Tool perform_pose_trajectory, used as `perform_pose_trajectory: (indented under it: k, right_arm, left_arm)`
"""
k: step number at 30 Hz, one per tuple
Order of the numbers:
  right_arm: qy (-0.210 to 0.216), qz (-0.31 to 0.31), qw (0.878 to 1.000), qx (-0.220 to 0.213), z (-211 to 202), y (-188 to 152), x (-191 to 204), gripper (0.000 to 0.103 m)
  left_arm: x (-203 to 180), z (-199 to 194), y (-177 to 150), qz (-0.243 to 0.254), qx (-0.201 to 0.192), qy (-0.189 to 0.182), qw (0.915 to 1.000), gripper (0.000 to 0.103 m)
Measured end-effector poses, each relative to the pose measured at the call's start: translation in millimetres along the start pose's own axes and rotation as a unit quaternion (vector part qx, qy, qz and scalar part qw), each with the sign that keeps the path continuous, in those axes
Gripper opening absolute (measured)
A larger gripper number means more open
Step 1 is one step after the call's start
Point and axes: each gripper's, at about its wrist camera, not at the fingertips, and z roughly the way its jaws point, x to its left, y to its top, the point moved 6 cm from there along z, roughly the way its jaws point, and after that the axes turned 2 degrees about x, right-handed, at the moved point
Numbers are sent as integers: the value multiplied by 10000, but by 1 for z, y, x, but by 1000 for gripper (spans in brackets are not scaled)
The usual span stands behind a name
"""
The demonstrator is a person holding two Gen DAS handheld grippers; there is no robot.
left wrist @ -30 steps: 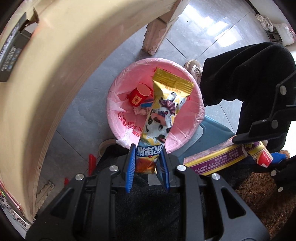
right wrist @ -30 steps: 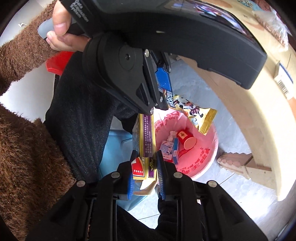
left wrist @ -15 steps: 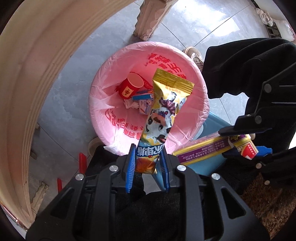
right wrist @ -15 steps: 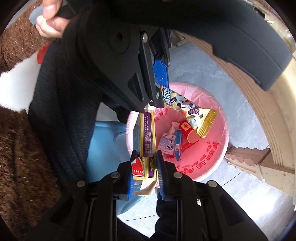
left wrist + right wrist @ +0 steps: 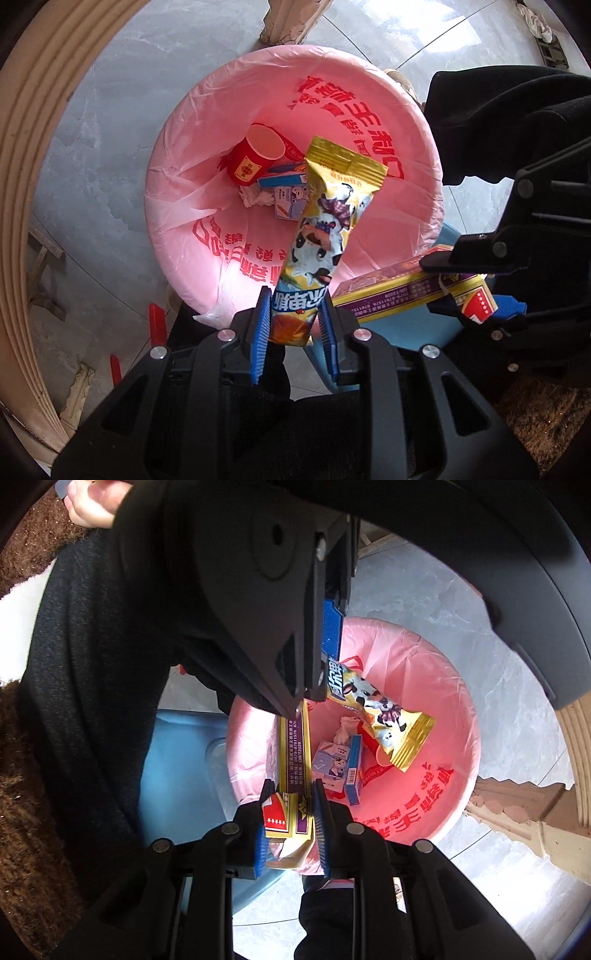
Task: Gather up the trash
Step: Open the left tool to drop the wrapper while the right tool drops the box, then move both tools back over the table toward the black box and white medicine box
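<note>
Grey tiled floor point(image 5: 110, 110), pink-lined bin point(image 5: 424, 206) below, snack wrapper point(image 5: 325, 221) clamped by left gripper point(image 5: 293, 321), purple-and-yellow box point(image 5: 293, 753) clamped by right gripper point(image 5: 290, 812).

Both grippers moved in over the pink-lined bin point(image 5: 207, 122) — left gripper point(image 5: 294, 317) now carries the snack wrapper point(image 5: 325, 229) above its middle, right gripper point(image 5: 289, 819) brings the yellow-purple box point(image 5: 293, 753) past the rim.

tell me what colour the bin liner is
Pink bin liner with red print, clearest in the left wrist view.
</note>
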Motion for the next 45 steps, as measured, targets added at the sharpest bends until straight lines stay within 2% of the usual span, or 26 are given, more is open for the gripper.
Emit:
perform_pose_trajectory:
  k: [6,9,10,11,12,13,14,18,20,29,33,38,40,42,45]
  right_arm:
    - [-263,-281,9992,48,16,-6,2,22]
    - [-238,-291,9993,-11,18,-8,3,23]
    - [-280,-287,9992,-71,17,-7,2,28]
    - [-296,-277,9991,-114,20,-9,-1,41]
    - [-310,-272,9990,-141,19,-9,-2,49]
    - [-396,-268,9986,-209,17,-8,-3,62]
    - [-408,-264,9984,-289,15,-7,-4,65]
    - [-371,-167,9988,-268,12,-6,-9,65]
    - [-353,-146,9990,-247,13,-7,-9,65]
    - [-330,-152,9993,-128,7,-8,-4,65]
    - [-389,-76,9990,-194,-7,-9,2,71]
    - [-389,176,9980,-463,-41,-13,8,75]
    - [-491,387,9963,-597,-58,-13,7,78]
    - [-543,680,9934,-751,-78,-13,4,79]
    - [-728,1306,9833,-1039,-118,-11,-5,79]
  left_arm:
    - [7,12,3,-28,99,104,9999,25]
    - [10,12,3,-51,98,87,9999,25]
    - [10,12,4,-55,79,92,9999,25]
    - [11,11,5,-59,55,90,9999,28]
    - [11,10,6,-85,57,79,9999,31]
    - [12,10,6,-105,52,89,9999,38]
    - [13,8,6,-109,23,130,9999,44]
    - [12,6,6,-83,-30,132,9999,45]
    - [11,6,5,-63,-41,150,9999,49]
    - [8,-7,-4,-97,-134,254,9995,50]
    - [6,-27,-18,-162,-365,427,9983,50]
    - [-3,-65,-51,-242,-822,613,9944,52]
    - [-5,-86,-67,-301,-1068,716,9912,54]
    - [-5,-114,-85,-385,-1380,774,9867,60]
    - [-1,-155,-108,-512,-1837,929,9772,66]
